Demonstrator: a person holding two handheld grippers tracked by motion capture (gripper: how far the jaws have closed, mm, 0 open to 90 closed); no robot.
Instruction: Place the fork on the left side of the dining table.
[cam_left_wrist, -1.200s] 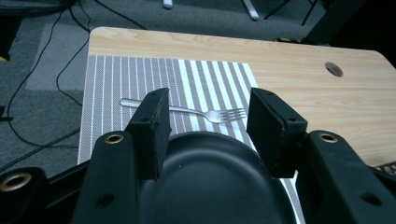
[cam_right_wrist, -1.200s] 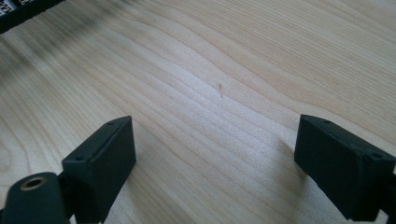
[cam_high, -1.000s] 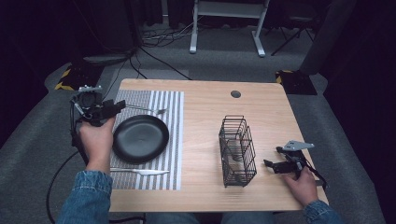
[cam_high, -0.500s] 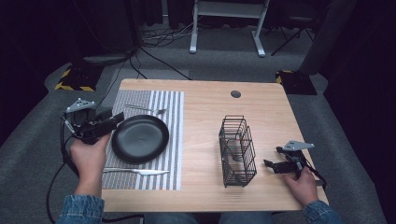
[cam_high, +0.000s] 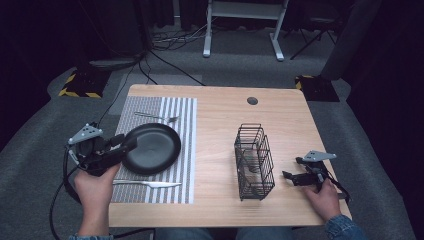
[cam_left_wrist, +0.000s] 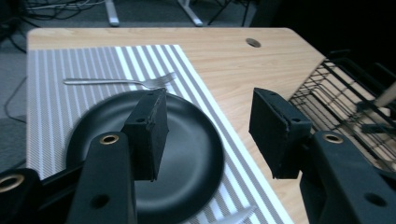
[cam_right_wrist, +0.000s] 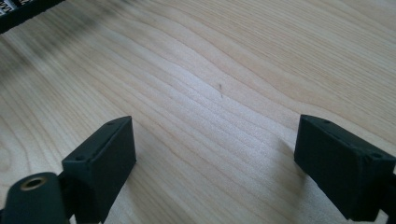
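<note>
The black plate (cam_high: 151, 148) lies on the striped mat (cam_high: 185, 150) in the left half of the table (cam_high: 220, 107), its left rim close to the table's left edge. The left gripper (cam_high: 126, 143) hovers over that left rim, held from below by the left hand (cam_high: 95, 182); its jaws are spread wide and hold nothing. In the left gripper view one jaw stands above the plate's middle and the other above the mat and bare wood just past the plate's far rim, with no contact visible. A fork (cam_high: 157, 117) lies on the mat just beyond the plate toward the far edge, and a knife (cam_high: 147, 184) lies on the mat just on the near side of it; neither touches the plate. A black wire rack (cam_high: 254, 161) stands on bare wood right of the mat, well apart from the plate, with something lying inside it that is too small to make out. The right gripper (cam_high: 290, 176) rests low over the table near the right edge, just right of the rack, in the right hand (cam_high: 322, 197). Its jaws are also wide apart, empty, with plain wood between them in the right gripper view.
</note>
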